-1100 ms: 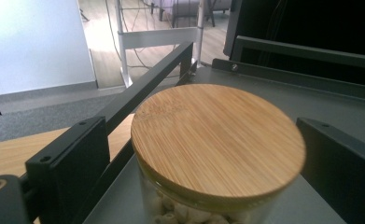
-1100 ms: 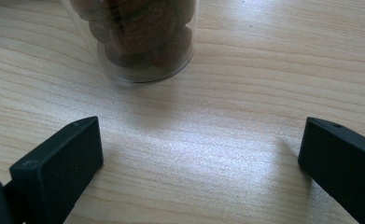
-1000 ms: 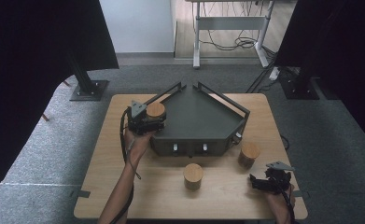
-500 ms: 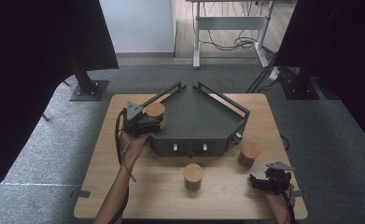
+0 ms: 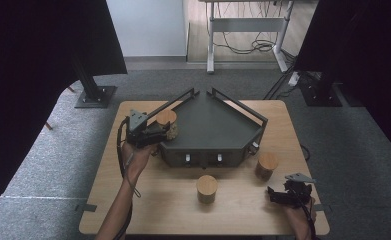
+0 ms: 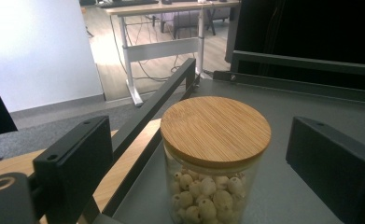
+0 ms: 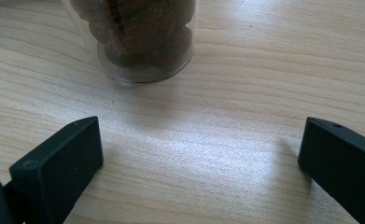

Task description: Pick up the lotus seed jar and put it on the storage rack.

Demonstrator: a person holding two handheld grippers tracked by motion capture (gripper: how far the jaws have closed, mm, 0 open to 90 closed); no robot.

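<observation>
Jar placement is read as follows: we see the left claw (image 5: 167,131) at the left edge of the dark tray (image 5: 218,125), its jaws just closing in around the jar of pale beads (image 6: 214,158), which stands upright on the tray floor beside the left rail; gaps remain on both sides, so the pads do not press it. We see the right claw (image 7: 199,158) spread wide over the surface (image 5: 148,200), near the jar of brown contents (image 7: 138,37).
</observation>
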